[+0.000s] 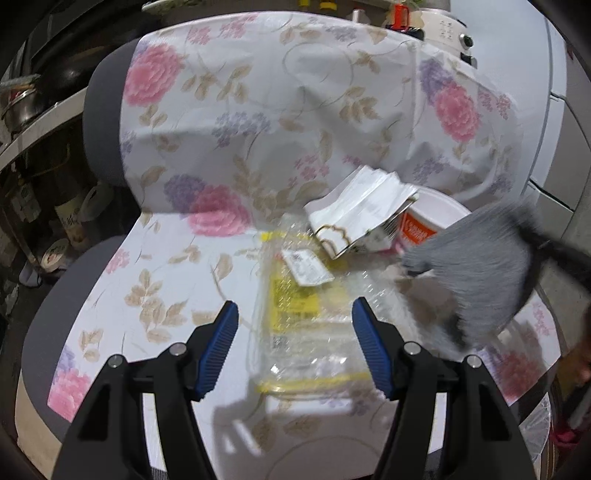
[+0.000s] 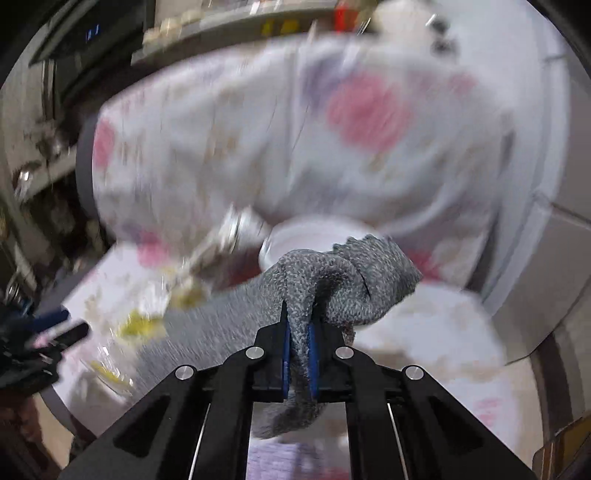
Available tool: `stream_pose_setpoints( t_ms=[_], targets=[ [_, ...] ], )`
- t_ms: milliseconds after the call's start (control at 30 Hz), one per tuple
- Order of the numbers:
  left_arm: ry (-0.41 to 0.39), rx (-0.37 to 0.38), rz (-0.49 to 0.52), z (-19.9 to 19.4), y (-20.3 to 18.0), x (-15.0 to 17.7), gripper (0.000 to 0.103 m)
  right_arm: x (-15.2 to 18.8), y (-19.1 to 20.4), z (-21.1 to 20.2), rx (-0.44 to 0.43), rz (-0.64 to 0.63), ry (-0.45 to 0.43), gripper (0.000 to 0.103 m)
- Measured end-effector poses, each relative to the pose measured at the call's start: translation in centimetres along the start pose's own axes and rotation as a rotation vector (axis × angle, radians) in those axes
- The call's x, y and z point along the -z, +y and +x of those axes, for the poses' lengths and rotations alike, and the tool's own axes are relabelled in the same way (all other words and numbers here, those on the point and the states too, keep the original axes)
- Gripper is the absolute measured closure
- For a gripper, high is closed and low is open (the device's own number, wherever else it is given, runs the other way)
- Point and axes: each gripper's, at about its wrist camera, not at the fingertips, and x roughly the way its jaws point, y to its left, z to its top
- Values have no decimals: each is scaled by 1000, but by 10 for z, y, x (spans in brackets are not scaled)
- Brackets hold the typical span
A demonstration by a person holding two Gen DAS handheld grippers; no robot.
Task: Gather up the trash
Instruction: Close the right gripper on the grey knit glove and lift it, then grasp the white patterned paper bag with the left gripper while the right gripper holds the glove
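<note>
On the seat of a chair under a floral cover lies a clear plastic wrapper with yellow print. My left gripper hovers over it, open, its blue pads clear of the plastic on both sides. Behind the wrapper sit a crumpled white paper carton and a white cup with an orange label. My right gripper is shut on a grey knitted cloth, which hangs bunched in front of the cup. The same cloth shows blurred at the right of the left wrist view.
Shelves with pots and jars stand to the left of the chair. A white appliance sits behind the chair's back at the top right. A pale cabinet front closes off the right side.
</note>
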Motion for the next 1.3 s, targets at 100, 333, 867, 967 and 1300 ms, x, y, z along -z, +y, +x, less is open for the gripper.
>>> stream_pose_setpoints(
  t_ms=[100, 333, 867, 967, 1300],
  targets=[
    [0, 9, 19, 3, -8, -10, 40, -15, -13, -41, 72, 10, -94, 95],
    [45, 51, 51, 35, -28, -30, 40, -10, 0, -31, 100, -113, -34, 90],
    [154, 67, 112, 109, -48, -52, 64, 27, 12, 45, -264, 81, 156, 92],
    [164, 68, 139, 116, -54, -52, 65, 26, 6, 43, -247, 86, 144, 92],
    [-9, 135, 55, 76, -39, -78, 103, 23, -3, 31, -182, 80, 95, 93]
  ],
)
